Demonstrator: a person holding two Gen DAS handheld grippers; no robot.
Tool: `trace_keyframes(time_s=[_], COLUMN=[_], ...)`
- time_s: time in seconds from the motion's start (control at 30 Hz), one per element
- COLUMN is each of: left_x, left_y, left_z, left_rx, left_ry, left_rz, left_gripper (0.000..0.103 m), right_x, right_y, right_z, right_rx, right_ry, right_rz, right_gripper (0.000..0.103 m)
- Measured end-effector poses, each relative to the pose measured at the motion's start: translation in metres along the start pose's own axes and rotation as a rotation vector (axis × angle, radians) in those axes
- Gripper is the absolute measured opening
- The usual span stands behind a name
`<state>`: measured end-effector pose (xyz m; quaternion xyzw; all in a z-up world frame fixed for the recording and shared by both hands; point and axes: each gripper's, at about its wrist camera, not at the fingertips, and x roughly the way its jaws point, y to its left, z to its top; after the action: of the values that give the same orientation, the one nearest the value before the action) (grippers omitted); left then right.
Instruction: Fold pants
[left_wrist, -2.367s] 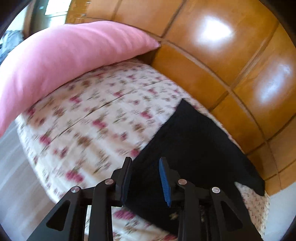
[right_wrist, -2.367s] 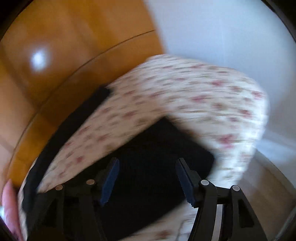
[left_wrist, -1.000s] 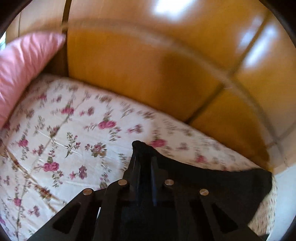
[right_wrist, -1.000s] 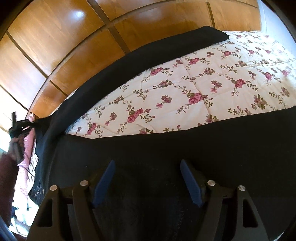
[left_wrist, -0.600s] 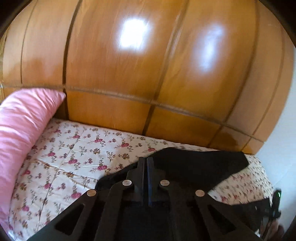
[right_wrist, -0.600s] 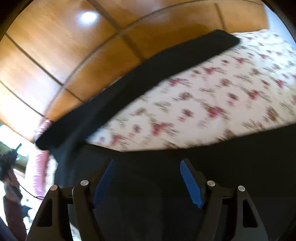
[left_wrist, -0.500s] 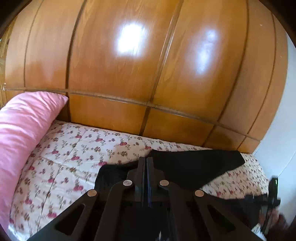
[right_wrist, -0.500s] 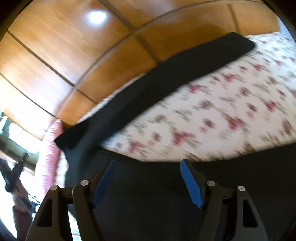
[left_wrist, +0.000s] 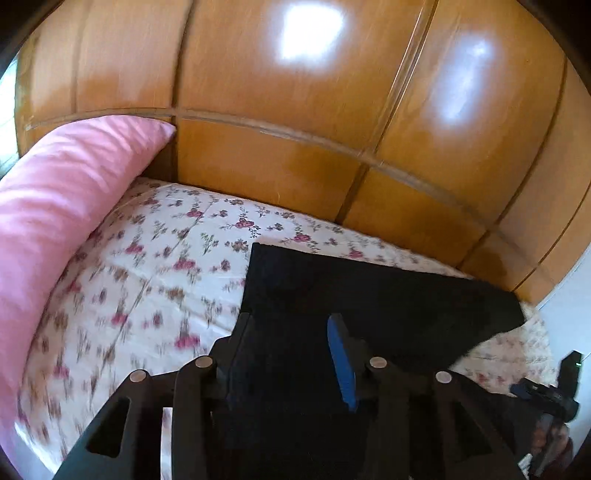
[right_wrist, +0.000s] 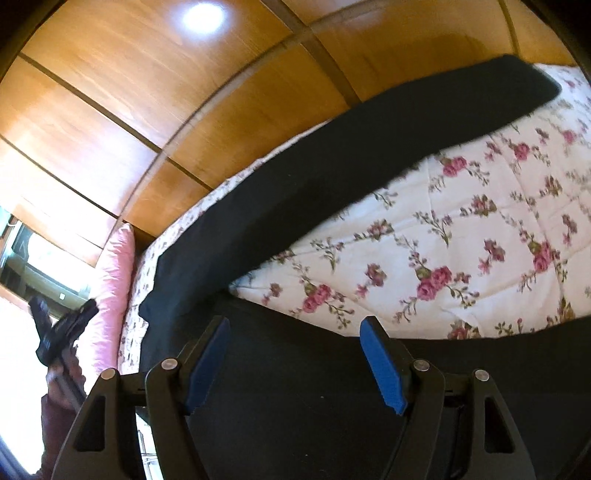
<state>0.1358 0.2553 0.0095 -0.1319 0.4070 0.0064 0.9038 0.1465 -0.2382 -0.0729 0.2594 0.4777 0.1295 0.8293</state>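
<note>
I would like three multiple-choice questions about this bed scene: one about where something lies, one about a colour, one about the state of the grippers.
1. Where does the pillow lie?
A. at the head end of the bed, against the wooden wall
B. on the floor
C. on top of the pants

2. What colour are the pants?
A. white
B. black
C. pink

3. How do the two grippers stand?
A. both shut on the pants
B. only the left one open
C. both open, holding nothing

Answers:
1 A: the pillow rests on the flowered bedcover, its corner at the wooden wall.
2 B: the pants show black against the bedcover.
3 C: the left gripper and the right gripper both show a wide gap between their fingers.
</note>
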Motion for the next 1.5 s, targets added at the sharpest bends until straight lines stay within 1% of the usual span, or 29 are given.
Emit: trace_keyframes(time_s=[0.07,0.13,0.17,0.2,0.27,0.33,0.4,0.5,0.53,0.57,0.6,0.63,0.7,0.77,0.8,0.83,0.9,0.97,1.0,1.13,1.23,1.3,1.37,1.43,1.5], left_x=[0.029,0.064,0.084,0.103,0.132,0.159,0.181,0.208,0.216,0.217,0.216,0.215,0.207,0.186,0.171,0.153,0.117,0.077,0.051,-0.015,-0.043,-0.056,-0.063,-0.064,-0.066], left_y=[0.008,0.018,0.024,0.028,0.033,0.038,0.041,0.043,0.043,0.042,0.040,0.037,0.030,0.021,0.017,0.012,0.002,-0.007,-0.012,-0.025,-0.030,-0.036,-0.041,-0.043,-0.045], left_z=[0.018,0.034,0.042,0.048,0.058,0.066,0.071,0.071,0.069,0.069,0.070,0.070,0.069,0.065,0.063,0.060,0.053,0.045,0.036,0.018,0.000,-0.011,-0.022,-0.032,-0.040], left_rx=[-0.029,-0.078,-0.108,-0.126,-0.142,-0.170,-0.204,-0.218,-0.218,-0.216,-0.199,-0.179,-0.146,-0.106,-0.096,-0.086,-0.052,-0.034,-0.014,0.038,0.064,0.082,0.098,0.108,0.115], left_ry=[0.034,0.089,0.142,0.190,0.221,0.258,0.284,0.328,0.344,0.331,0.308,0.294,0.263,0.201,0.169,0.133,0.073,0.028,-0.006,-0.082,-0.109,-0.120,-0.134,-0.144,-0.154], left_rz=[0.031,-0.009,-0.041,-0.046,-0.017,-0.027,-0.008,0.038,0.063,0.072,0.079,0.089,0.084,0.069,0.050,0.023,-0.005,-0.050,-0.073,-0.125,-0.155,-0.164,-0.176,-0.185,-0.195], left_gripper=[0.044,0.045,0.046,0.046,0.046,0.046,0.046,0.046,0.044,0.044,0.040,0.017,0.009,0.008,0.008,0.008,0.008,0.007,0.007,0.007,0.007,0.007,0.007,0.007,0.007], right_x=[0.002,0.003,0.005,0.009,0.011,0.017,0.020,0.026,0.027,0.027,0.028,0.028,0.026,0.026,0.025,0.023,0.019,0.016,0.015,0.018,0.029,0.038,0.051,0.063,0.079], right_y=[-0.004,-0.008,-0.009,-0.011,-0.013,-0.018,-0.021,-0.025,-0.026,-0.027,-0.027,-0.027,-0.026,-0.024,-0.024,-0.022,-0.020,-0.016,-0.013,-0.002,0.005,0.007,0.008,0.009,0.009], right_z=[0.001,0.004,0.005,0.006,0.006,0.006,0.005,0.004,0.004,0.004,0.004,0.004,0.003,0.003,0.004,0.005,0.008,0.014,0.018,0.044,0.073,0.094,0.123,0.144,0.168], right_rx=[0.014,0.027,0.034,0.041,0.049,0.072,0.088,0.105,0.108,0.108,0.107,0.104,0.099,0.090,0.083,0.075,0.067,0.052,0.040,0.031,0.046,0.078,0.132,0.169,0.198], right_ry=[0.001,0.006,0.011,0.017,0.020,0.027,0.031,0.038,0.039,0.039,0.039,0.040,0.039,0.039,0.039,0.036,0.031,0.027,0.024,0.025,0.027,0.025,0.017,0.012,0.005], right_rz=[-0.006,-0.011,-0.013,-0.016,-0.019,-0.017,-0.017,-0.020,-0.022,-0.022,-0.023,-0.024,-0.028,-0.029,-0.033,-0.037,-0.034,-0.022,-0.016,0.052,0.107,0.134,0.168,0.173,0.143], right_gripper=[0.074,0.074,0.074,0.074,0.074,0.074,0.074,0.074,0.074,0.074,0.074,0.073,0.073,0.073,0.073,0.073,0.073,0.073,0.073,0.073,0.073,0.073,0.072,0.067,0.064])
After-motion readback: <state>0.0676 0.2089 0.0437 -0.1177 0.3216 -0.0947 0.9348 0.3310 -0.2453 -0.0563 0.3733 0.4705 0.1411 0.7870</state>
